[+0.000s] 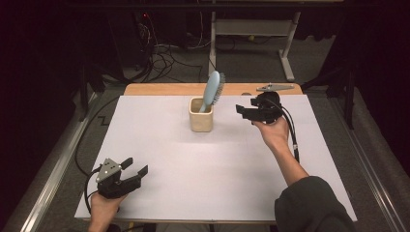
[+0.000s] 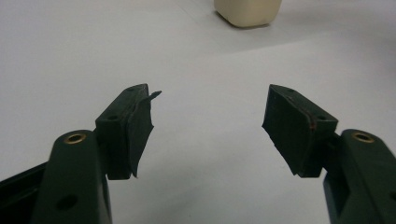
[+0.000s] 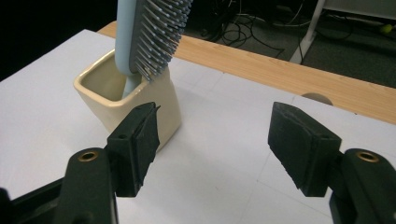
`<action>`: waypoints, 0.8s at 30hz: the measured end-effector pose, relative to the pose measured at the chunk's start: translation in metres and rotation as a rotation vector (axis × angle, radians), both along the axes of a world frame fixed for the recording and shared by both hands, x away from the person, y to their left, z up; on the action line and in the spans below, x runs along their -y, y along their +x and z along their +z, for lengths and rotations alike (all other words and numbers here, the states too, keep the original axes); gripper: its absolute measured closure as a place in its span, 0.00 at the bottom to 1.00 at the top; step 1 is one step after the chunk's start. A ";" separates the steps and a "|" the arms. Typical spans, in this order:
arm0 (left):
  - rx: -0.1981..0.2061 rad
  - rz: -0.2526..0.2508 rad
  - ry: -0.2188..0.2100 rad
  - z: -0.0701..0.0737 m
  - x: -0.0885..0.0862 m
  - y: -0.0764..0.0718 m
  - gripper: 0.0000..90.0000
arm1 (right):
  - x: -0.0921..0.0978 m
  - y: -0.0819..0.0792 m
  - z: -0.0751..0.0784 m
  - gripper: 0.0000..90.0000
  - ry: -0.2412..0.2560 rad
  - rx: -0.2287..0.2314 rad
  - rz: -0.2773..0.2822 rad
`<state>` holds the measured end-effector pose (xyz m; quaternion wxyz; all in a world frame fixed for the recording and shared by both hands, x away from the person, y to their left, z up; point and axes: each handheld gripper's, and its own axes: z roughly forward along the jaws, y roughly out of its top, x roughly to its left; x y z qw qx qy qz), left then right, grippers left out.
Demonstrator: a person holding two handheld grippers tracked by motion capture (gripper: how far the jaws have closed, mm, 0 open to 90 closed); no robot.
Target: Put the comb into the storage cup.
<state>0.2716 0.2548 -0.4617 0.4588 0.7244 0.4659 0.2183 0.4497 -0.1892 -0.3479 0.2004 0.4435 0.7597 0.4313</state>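
A cream square cup (image 1: 200, 115) stands upright near the back middle of the white table cover. A light blue hairbrush (image 1: 212, 90) stands handle-down in it, bristles facing right. My right gripper (image 1: 240, 111) is held above the table just right of the cup, open and empty, its jaws pointing left toward it. In the right gripper view the cup (image 3: 128, 100) and brush (image 3: 150, 32) sit close ahead at the left, beyond my right gripper (image 3: 215, 133). My left gripper (image 1: 134, 166) rests near the front left, open and empty. In its own view, my left gripper (image 2: 208, 123) sees the cup's base (image 2: 248, 11) far ahead.
The white cover (image 1: 212, 164) lies over a wooden table whose bare edge (image 1: 183, 89) shows at the back. Cables and a desk frame (image 1: 251, 29) sit on the floor beyond. Metal rails run along both sides of the table.
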 end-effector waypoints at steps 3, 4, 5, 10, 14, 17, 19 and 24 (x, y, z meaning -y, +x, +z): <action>0.000 -0.005 0.003 0.000 0.001 0.001 0.37 | 0.002 0.000 0.002 0.38 0.006 0.012 0.000; -0.002 -0.005 0.002 0.000 0.001 0.002 0.37 | 0.002 -0.001 0.002 0.38 0.010 0.011 0.002; -0.004 -0.004 -0.002 0.000 0.001 0.002 0.37 | 0.002 -0.002 0.002 0.38 0.009 0.006 0.005; 0.003 -0.002 -0.003 0.001 0.000 -0.001 0.37 | 0.000 -0.008 0.006 0.38 0.004 0.019 0.017; 0.004 -0.001 -0.004 0.001 0.000 0.000 0.37 | -0.002 -0.013 0.009 0.38 0.000 0.024 0.026; 0.003 -0.003 -0.002 0.001 0.001 0.000 0.37 | -0.001 -0.014 0.009 0.38 0.003 0.027 0.034; 0.001 0.001 -0.005 0.000 0.001 0.000 0.37 | 0.000 -0.015 0.009 0.38 0.000 0.030 0.037; 0.000 0.005 -0.013 0.001 -0.001 0.000 0.37 | 0.005 -0.018 0.007 0.38 0.007 0.028 0.027</action>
